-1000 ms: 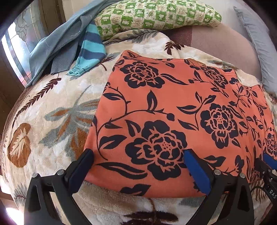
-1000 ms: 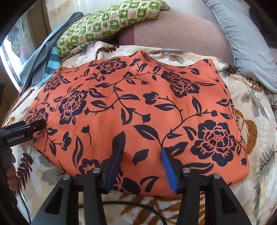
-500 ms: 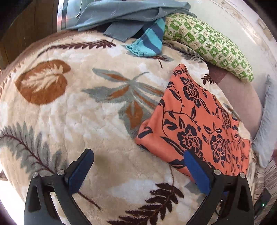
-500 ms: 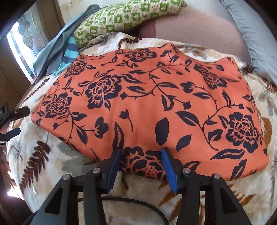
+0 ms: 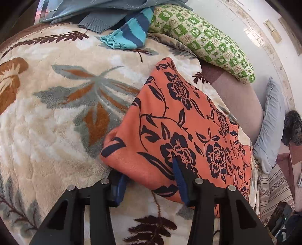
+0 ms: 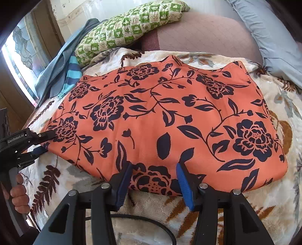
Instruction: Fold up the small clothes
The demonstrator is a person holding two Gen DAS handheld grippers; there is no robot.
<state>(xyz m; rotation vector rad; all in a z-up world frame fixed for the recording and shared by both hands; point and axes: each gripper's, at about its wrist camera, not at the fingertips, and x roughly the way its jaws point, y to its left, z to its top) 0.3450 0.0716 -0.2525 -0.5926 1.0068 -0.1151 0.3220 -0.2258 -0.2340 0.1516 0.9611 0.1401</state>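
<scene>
An orange garment with a dark floral print (image 6: 160, 120) lies flat on a leaf-patterned blanket (image 5: 47, 116); it also shows in the left wrist view (image 5: 179, 132). My left gripper (image 5: 149, 175) is half closed around the garment's near left corner, one finger (image 5: 120, 184) at the blanket under the edge and one on top. In the right wrist view it (image 6: 43, 139) sits at the garment's left corner. My right gripper (image 6: 153, 179) straddles the garment's near hem, its jaws partly open with cloth between them.
A green patterned pillow (image 6: 128, 30), a teal striped garment (image 5: 128, 35) and a grey-blue garment (image 5: 105, 11) lie at the head of the bed. A mauve cushion (image 6: 198, 34) and a pale blue pillow (image 6: 268, 34) sit at the far right. A window (image 6: 20, 54) is left.
The left gripper swung off to the left, then came in at the garment's left corner and narrowed its jaws over it. The right gripper stayed at the near hem.
</scene>
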